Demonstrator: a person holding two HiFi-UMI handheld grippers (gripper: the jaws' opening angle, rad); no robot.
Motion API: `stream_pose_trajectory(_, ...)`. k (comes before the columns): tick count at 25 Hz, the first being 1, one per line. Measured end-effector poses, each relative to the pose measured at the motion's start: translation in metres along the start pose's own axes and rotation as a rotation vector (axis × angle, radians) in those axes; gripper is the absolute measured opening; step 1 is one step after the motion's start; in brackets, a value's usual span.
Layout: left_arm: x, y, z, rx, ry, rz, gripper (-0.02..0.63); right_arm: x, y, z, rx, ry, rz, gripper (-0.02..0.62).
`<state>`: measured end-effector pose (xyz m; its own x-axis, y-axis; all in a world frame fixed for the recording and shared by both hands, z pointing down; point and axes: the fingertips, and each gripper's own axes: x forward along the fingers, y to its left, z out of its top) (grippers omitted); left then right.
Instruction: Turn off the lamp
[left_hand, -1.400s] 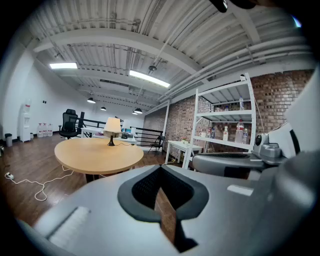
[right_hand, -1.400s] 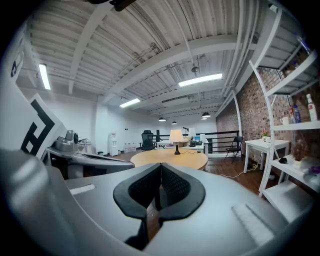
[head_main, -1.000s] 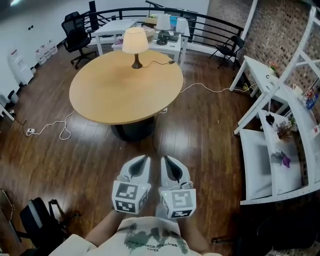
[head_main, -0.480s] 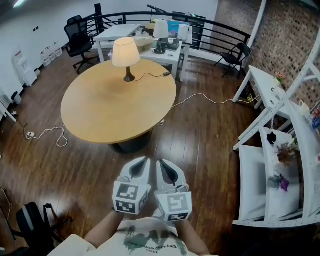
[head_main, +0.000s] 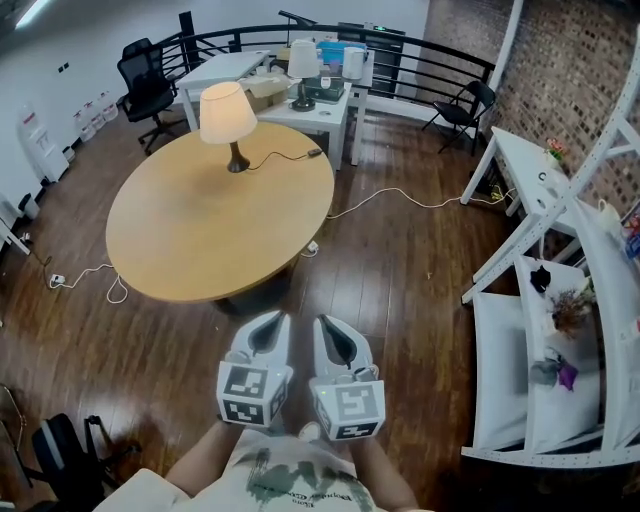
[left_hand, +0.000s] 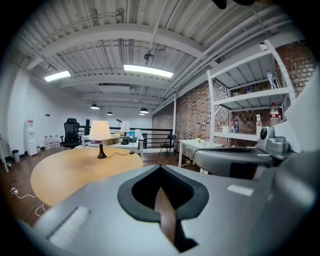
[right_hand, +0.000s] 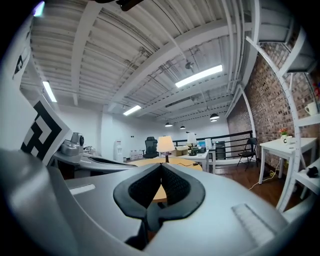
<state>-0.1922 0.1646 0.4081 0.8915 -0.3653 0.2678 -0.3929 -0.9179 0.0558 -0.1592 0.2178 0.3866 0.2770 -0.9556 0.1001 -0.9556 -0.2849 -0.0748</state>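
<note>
Logging progress: is the lamp (head_main: 222, 115) off?
- No. Shade glows. It stands near the far edge of the round surface (head_main: 200, 235), well apart from both hands. Left hand-held gripper (head_main: 278, 319) and right hand-held gripper (head_main: 325, 322): pressed together, empty. Approach and switching still to do.
- Containers?
- Box (head_main: 264, 91) on the white surface (head_main: 330, 108) behind; contents too small to tell.
</note>
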Motion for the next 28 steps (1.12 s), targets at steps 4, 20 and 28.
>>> stream_pose_trajectory(4, 0.025, 0.001, 0.001, -0.012, 0.000, 0.003, -0.005, 0.015, -0.014, 0.003, -0.005, -0.008, 0.010, 0.000)
stream_pose_trajectory(20, 0.181, 0.067, 0.028, -0.078, 0.002, 0.013, -0.005, 0.169, -0.095, 0.005, -0.043, 0.036, 0.036, 0.000)
stream_pose_trajectory(28, 0.252, 0.094, 0.040, -0.134, 0.033, -0.017, -0.005, 0.247, -0.123, 0.008, -0.054, 0.090, 0.061, 0.000)
